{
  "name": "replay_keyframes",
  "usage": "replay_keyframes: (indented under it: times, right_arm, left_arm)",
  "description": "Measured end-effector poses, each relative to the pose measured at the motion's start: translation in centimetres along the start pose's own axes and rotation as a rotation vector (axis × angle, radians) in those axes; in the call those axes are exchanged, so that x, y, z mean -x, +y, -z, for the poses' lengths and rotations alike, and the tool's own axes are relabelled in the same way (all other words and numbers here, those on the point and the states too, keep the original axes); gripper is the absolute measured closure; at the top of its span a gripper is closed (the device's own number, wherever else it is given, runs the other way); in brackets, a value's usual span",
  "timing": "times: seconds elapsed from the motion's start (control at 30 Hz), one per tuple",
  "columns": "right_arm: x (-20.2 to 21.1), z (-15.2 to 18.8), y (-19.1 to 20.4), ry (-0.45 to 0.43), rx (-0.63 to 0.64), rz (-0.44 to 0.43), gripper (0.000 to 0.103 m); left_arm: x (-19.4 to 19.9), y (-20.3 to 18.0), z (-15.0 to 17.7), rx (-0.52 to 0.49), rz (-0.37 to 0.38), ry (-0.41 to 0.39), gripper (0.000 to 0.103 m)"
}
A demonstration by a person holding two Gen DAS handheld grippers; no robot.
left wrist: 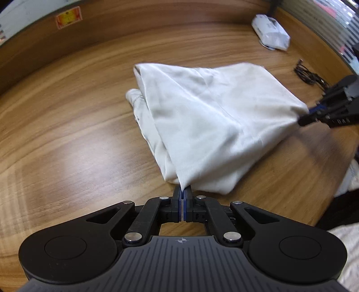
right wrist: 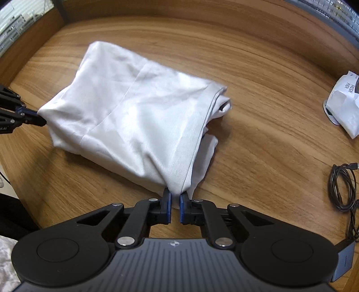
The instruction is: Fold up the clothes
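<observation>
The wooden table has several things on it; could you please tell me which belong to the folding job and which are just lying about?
Part of the job:
- white fabric garment, partly folded
- left gripper, shut on one corner
- right gripper, pinching another corner

Just lying about:
- crumpled white paper bag
- coiled black cable
- red-and-yellow sticker

Plenty of bare desk (left wrist: pixel 67 125) is left open on the left of the white garment (left wrist: pixel 202 116), so a tool can be passed there freely. Across the desk, a crumpled white packet (left wrist: pixel 270 31) is parked well apart from the cloth. On the right side, the way is cluttered by a coiled black cable (right wrist: pixel 343 186).
</observation>
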State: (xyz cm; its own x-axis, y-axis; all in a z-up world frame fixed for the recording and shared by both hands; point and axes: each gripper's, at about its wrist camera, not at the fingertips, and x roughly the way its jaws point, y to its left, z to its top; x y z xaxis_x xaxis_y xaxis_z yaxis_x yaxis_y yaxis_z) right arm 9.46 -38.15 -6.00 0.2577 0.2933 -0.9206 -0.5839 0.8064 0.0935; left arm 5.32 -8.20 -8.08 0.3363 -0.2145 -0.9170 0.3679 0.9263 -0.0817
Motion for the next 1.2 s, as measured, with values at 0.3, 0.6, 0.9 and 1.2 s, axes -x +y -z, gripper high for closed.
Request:
replay_keyframes:
  times: [0.3,0.6,0.9,1.2]
  right_arm:
    - [0.0,-0.2,1.6,0.025,0.094,0.023,0.066]
    - [2.1,-1.0,2.4,-0.042,0.119,0.072,0.054]
    - [2.0,-4.6,3.0,-0.107,0.116,0.051,0.051]
    - [-0.4,-7.6,2.3,-0.098,0.106,0.058,0.046]
  left_arm:
    - [1.6,0.2,0.3,0.04,0.076,0.023,0.067]
    - [3.8,-0.4,-2.5,0.068,0.07,-0.061,0.055]
    - [1.2,-1.5,-7.4,0.026,0.076,-0.083,0.054]
    - [-1.4,1.6,-10.4,0.063,0.06,-0.055,0.054]
